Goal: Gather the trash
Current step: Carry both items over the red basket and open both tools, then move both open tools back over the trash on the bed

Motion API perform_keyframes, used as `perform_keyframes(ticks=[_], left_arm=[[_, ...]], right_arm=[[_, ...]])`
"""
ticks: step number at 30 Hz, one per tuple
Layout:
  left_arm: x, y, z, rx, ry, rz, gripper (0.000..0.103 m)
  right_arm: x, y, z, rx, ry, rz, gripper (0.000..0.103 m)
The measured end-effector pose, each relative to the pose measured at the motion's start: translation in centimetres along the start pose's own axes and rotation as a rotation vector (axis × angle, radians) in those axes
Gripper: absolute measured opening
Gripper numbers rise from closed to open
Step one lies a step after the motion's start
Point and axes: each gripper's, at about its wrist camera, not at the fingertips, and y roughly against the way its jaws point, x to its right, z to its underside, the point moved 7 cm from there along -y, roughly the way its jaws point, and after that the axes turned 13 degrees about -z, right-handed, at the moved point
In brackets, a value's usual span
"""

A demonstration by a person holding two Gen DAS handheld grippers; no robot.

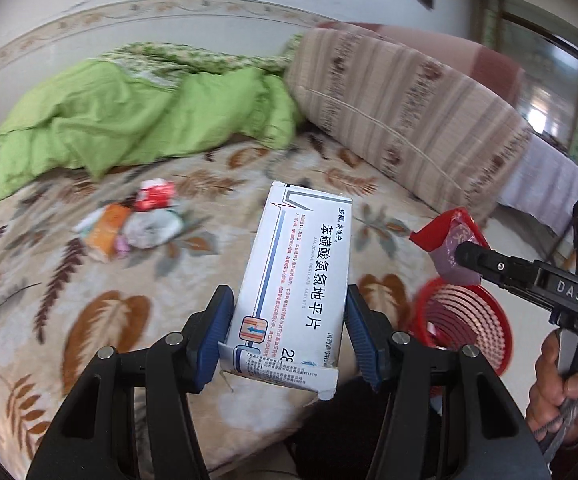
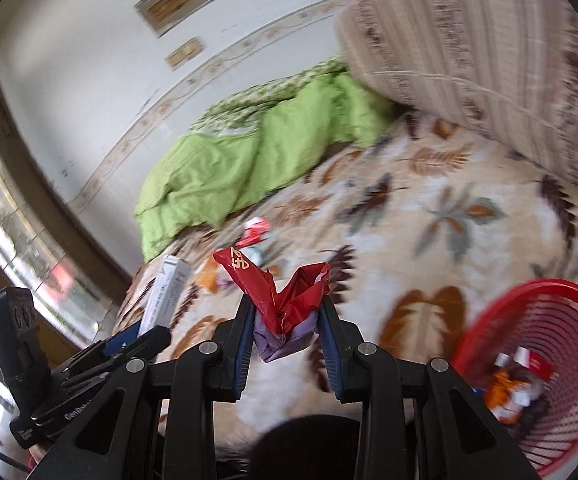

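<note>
My left gripper (image 1: 287,300) is shut on a white medicine box (image 1: 297,276) with a torn near end, held above the bed. My right gripper (image 2: 287,312) is shut on a crumpled red and purple wrapper (image 2: 285,304). In the left wrist view that wrapper (image 1: 449,240) hangs over the red mesh basket (image 1: 465,324) at the right. The right wrist view shows the basket (image 2: 549,360) at the lower right with several scraps inside, and the box (image 2: 167,292) in the left gripper at the left. More trash (image 1: 133,220) lies in a small pile on the leaf-patterned bedspread (image 1: 89,300).
A rumpled green quilt (image 1: 129,112) lies at the back of the bed by the wall. A big striped bolster (image 1: 409,120) lies at the right. A person's hand (image 1: 557,392) grips the right gripper's handle. A door with glass panes (image 2: 9,220) is at the left.
</note>
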Motion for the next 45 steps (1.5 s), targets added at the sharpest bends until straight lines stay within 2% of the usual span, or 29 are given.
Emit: perform_keyframes(ticks=[7,10,17,20,22,23,29,36,45], left_arm=[[8.4,-1.6,0.1,-0.091,-0.083,0.212,0.055],[12.0,-2.6,0.2,-0.130,-0.128,0.278,0.055],[19.6,-4.3,1.6,-0.192,-0.233,0.354,0.056],[21.5,-5.0,2.0,-0.202,-0.259,0.360,0.060],[22.1,-5.3,2.1,-0.206,-0.267,0.367,0.060],[22.2,-5.4,2.1,-0.210,-0.265,0.372,0.061],[20.9,-5.1,1.4,-0.199,-0.226,0.380,0.063],[14.5,-4.7,-0.1,-0.154,-0.144,0.290,0.064],[2.5,-5.8,-1.4,-0.118,0.025,0.123,0.064]], right_arm=[[8.0,9.1,-0.4,0.095,-0.139,0.159,0.033],[10.4,11.5,-0.4,0.122,-0.185,0.204,0.033],[13.8,13.5,0.0,0.151,-0.253,0.245,0.035],[14.9,13.7,0.3,0.152,-0.277,0.270,0.039],[15.5,13.9,0.4,0.151,-0.290,0.279,0.052],[15.8,14.0,0.5,0.150,-0.300,0.281,0.052],[16.3,14.2,0.4,0.153,-0.314,0.278,0.053],[13.7,11.4,-0.8,0.124,-0.267,0.211,0.053],[6.3,0.5,-1.0,-0.059,-0.126,0.060,0.053]])
